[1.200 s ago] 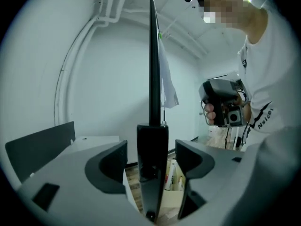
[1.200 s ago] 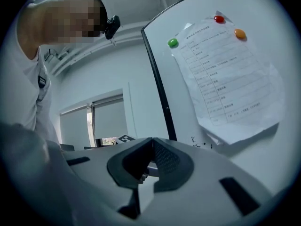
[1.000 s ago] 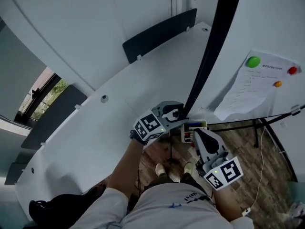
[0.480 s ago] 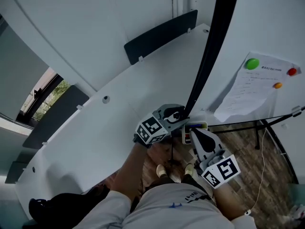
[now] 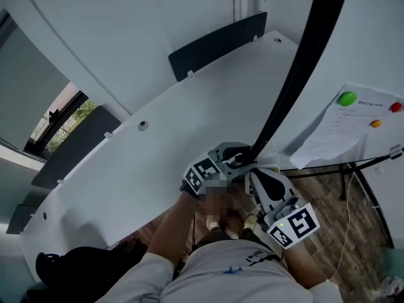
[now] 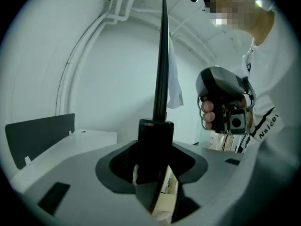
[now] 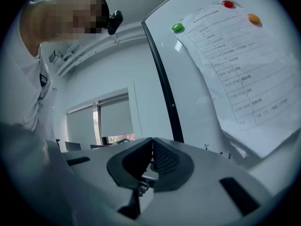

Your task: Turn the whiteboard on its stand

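Your left gripper [image 5: 242,159] near level, jaws just closed, pinching slim black whiteboard frame [image 6: 162,65]; your right gripper [image 7: 151,149] beside it, pressed together

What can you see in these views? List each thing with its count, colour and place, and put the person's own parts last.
whiteboard: one, white, at the right
frame edge: one, black, on the whiteboard's left side
paper sheet: one, white, on the whiteboard
magnets: three, green, red and orange, along the sheet's top
table: one, white, at the left
panels: three, dark, along the table's edges
floor: wooden, brown, below
bag: one, black, bottom left
left gripper: one, grey, its fingers have just closed onto the frame edge
right gripper: one, grey, fingers together and empty, beside the left gripper
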Action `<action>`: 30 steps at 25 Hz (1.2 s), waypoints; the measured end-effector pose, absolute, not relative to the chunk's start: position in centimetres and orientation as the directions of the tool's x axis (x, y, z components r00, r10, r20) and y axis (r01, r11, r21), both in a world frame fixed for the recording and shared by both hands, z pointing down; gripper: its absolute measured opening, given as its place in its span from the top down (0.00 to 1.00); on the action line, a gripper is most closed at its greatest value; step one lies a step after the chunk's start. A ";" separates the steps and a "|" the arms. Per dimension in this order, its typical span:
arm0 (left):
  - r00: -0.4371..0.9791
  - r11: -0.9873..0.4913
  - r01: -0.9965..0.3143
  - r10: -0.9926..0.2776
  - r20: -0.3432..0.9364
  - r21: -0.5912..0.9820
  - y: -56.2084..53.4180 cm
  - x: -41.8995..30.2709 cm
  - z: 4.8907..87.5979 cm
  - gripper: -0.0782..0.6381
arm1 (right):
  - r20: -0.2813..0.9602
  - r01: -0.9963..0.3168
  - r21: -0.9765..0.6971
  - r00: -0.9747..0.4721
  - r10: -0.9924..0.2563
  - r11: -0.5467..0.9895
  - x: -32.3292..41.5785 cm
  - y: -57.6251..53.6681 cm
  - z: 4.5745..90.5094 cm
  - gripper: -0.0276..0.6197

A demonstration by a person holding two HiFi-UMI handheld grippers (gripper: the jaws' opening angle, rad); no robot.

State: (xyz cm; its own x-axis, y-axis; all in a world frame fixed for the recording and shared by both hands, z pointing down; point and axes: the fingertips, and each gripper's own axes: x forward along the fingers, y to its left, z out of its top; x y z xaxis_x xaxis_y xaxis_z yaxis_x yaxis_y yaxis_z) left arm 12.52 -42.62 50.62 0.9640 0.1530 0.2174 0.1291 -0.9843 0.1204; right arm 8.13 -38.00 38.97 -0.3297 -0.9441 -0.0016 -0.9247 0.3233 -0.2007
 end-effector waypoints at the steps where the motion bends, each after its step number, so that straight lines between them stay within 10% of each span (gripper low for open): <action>1: 0.961 -0.984 0.135 0.159 0.227 0.115 -42.4 12.5 50.7 0.62 | -0.002 -0.924 -0.201 -0.331 -0.944 0.325 8.3 -38.3 38.8 0.94; 30: 0.964 -0.996 0.034 0.054 0.262 0.080 -27.8 7.2 50.8 0.62 | -0.050 -0.910 -0.161 -0.380 -0.924 0.383 1.8 -22.6 37.3 0.94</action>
